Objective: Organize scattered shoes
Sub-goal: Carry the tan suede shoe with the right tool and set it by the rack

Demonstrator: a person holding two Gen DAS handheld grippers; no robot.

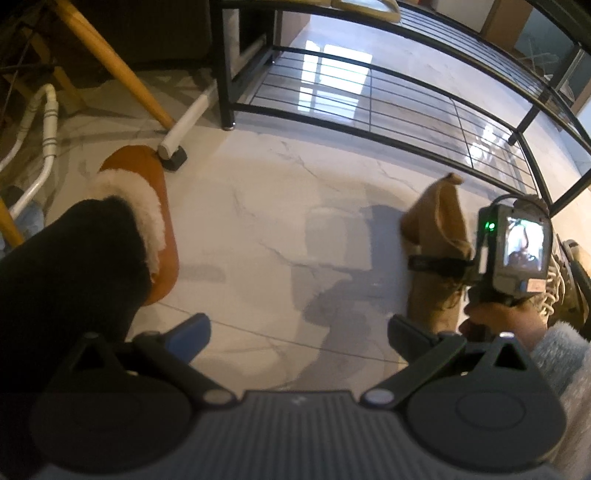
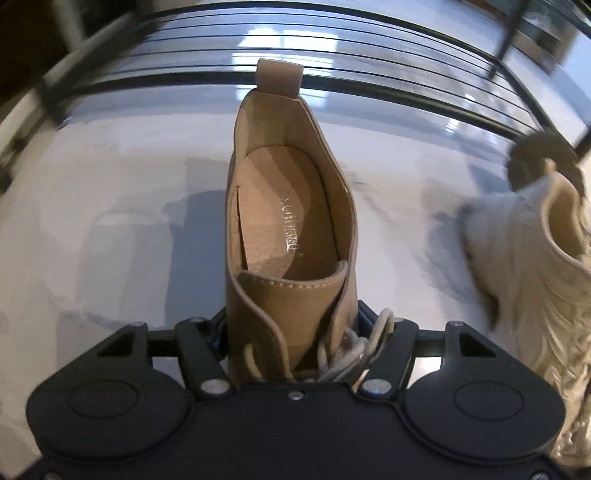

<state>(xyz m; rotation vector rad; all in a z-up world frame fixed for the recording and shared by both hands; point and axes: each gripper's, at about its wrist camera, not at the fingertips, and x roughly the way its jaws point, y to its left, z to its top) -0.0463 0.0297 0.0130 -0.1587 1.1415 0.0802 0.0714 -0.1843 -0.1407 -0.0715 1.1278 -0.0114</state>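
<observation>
My right gripper (image 2: 291, 325) is shut on a tan lace-up ankle boot (image 2: 288, 221), gripped at the laced front, heel pointing toward the black wire shoe rack (image 2: 332, 74). The left wrist view shows the same boot (image 1: 439, 236) held just above the floor by the right gripper (image 1: 436, 264), in front of the rack's low shelf (image 1: 369, 107). My left gripper (image 1: 299, 332) is open and empty over the marble floor. A brown slipper with white fur lining (image 1: 147, 210) lies at the left, partly behind a black sleeve.
A cream sneaker (image 2: 535, 258) lies on the floor right of the boot, also seen in the left wrist view (image 1: 565, 280). A yellow chair leg (image 1: 118, 66) and white tube frame (image 1: 184, 125) stand left of the rack. A pale shoe (image 1: 369, 7) sits on the rack's top shelf.
</observation>
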